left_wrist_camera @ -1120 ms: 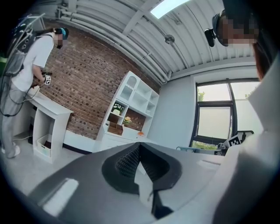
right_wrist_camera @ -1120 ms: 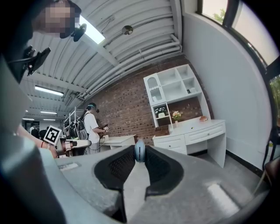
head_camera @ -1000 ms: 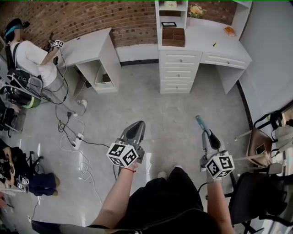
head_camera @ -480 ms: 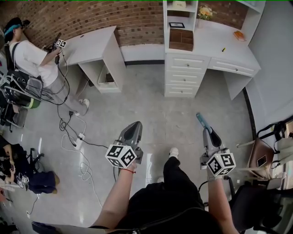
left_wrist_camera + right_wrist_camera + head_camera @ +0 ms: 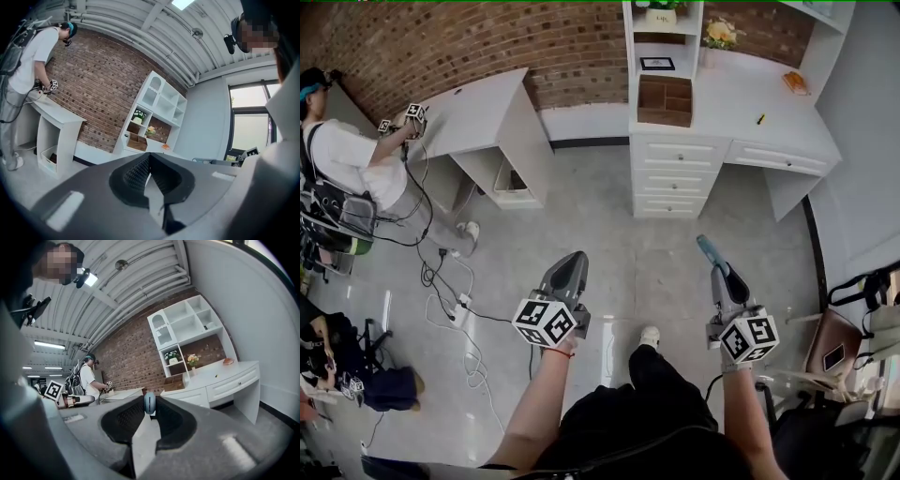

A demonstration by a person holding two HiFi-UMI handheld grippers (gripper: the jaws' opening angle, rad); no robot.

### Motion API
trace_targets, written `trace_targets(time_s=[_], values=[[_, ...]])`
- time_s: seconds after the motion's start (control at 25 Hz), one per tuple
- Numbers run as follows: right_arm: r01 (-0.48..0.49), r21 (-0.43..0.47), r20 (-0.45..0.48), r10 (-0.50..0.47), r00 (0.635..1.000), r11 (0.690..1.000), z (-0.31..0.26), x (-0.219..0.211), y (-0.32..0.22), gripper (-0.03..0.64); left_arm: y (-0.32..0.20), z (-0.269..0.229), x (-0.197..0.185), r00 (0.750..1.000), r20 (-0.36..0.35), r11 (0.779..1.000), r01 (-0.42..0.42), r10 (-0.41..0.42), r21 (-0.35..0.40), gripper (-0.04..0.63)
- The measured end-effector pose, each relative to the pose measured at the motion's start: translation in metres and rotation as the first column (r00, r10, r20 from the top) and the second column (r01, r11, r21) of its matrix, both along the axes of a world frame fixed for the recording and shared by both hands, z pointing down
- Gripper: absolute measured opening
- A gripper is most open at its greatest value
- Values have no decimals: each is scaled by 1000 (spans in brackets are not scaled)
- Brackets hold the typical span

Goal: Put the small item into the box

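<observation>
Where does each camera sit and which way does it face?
Head view: on the person's head, facing steeply down; shows forearms, left gripper, right gripper.
Left gripper view: on that gripper, along shut fingers toward the white desk.
Right gripper view: likewise, fingers pinching a blue item.
All share the wooden box on the desk.

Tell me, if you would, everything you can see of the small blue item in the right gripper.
The small blue item is slim and light blue, with a smooth surface that looks like plastic. End-on in the right gripper view it is a narrow rounded oval with a paler band across it. In the head view it shows as a short strip sticking out past the tips. It is pinched between the jaws of the right gripper, the only thing touching it, in the air above the grey floor. I cannot tell exactly what it is.
</observation>
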State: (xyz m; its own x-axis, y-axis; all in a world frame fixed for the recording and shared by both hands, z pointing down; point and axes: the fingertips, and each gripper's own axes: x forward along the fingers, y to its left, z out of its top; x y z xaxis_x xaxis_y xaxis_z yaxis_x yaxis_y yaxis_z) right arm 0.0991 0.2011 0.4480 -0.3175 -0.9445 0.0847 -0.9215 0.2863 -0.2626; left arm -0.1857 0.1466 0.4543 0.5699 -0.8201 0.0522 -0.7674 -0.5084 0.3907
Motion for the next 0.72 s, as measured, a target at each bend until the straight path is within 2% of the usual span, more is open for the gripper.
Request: trace_targets(time_s=[0.4,0.72], values=[[9,11,16,-10,1000,1000,-1,42,-83,69,-78,-2,42,1000,16,1000,1,0,-4,2],[14,5,23,-14,1000,1000,4,59,-117,69,-109,-2,61,1000,8,1000,5,-5,-1,2]])
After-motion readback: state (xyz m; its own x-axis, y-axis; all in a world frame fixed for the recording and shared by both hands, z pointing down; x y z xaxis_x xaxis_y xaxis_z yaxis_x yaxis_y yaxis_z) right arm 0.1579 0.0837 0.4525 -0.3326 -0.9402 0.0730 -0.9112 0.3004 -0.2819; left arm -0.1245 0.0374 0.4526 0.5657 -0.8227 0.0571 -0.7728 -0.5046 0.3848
